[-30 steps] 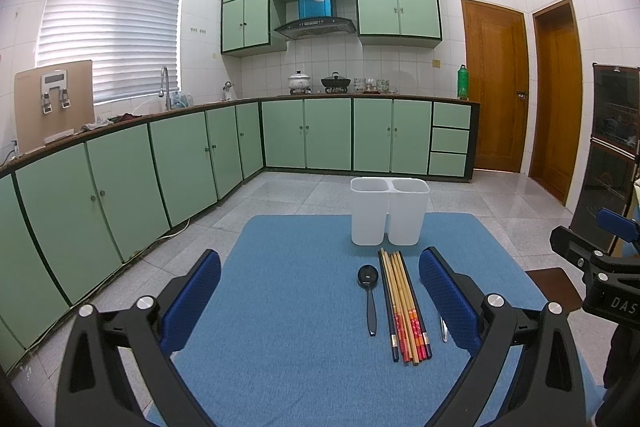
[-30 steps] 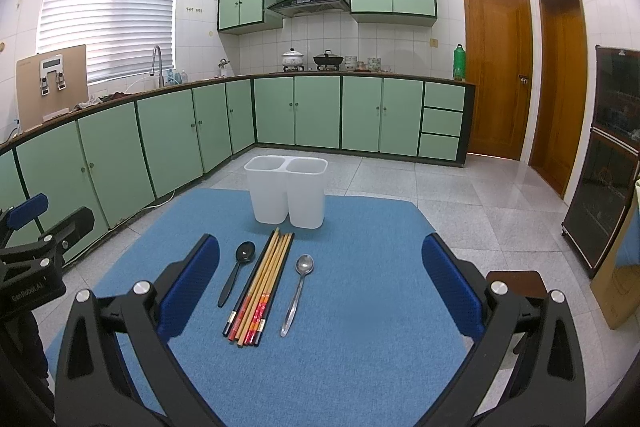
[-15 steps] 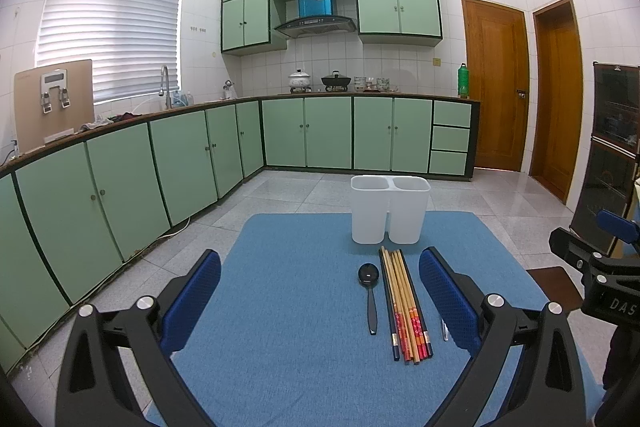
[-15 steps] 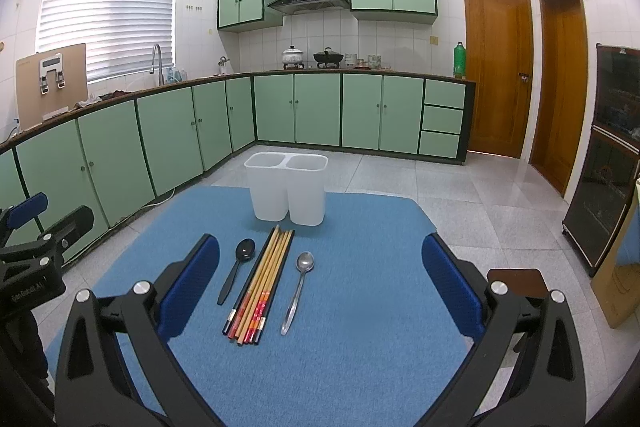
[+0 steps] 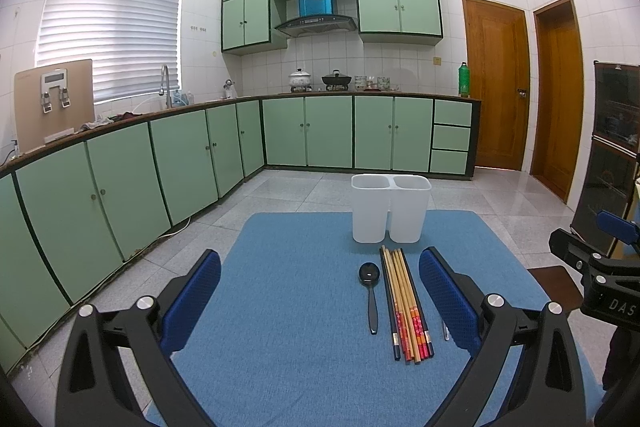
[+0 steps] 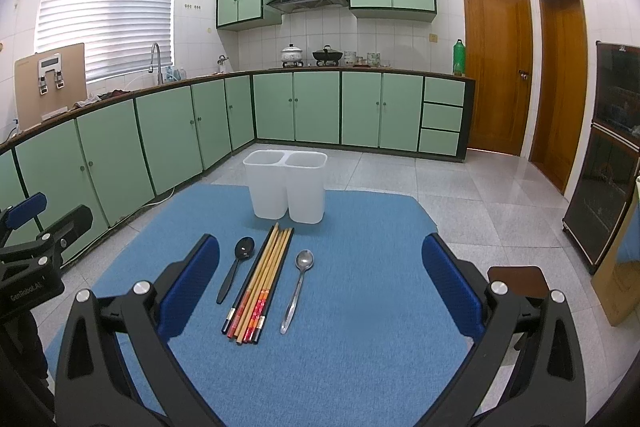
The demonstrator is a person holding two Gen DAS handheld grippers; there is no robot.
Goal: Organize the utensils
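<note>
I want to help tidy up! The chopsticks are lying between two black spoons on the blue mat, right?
Not quite. Only one spoon is black; the spoon on the other side of the chopsticks is shiny silver metal, as the right wrist view shows. They do lie on the blue mat.

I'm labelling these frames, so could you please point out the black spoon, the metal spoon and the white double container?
black spoon point(image 6: 245, 249): right wrist view, on its bowl.
metal spoon point(image 6: 304, 259): right wrist view, on its bowl.
white double container point(image 5: 370, 217): left wrist view, on the left compartment's front wall.

Both hand-held grippers point(image 5: 320, 299) point(image 6: 320, 283) wide apart
</note>
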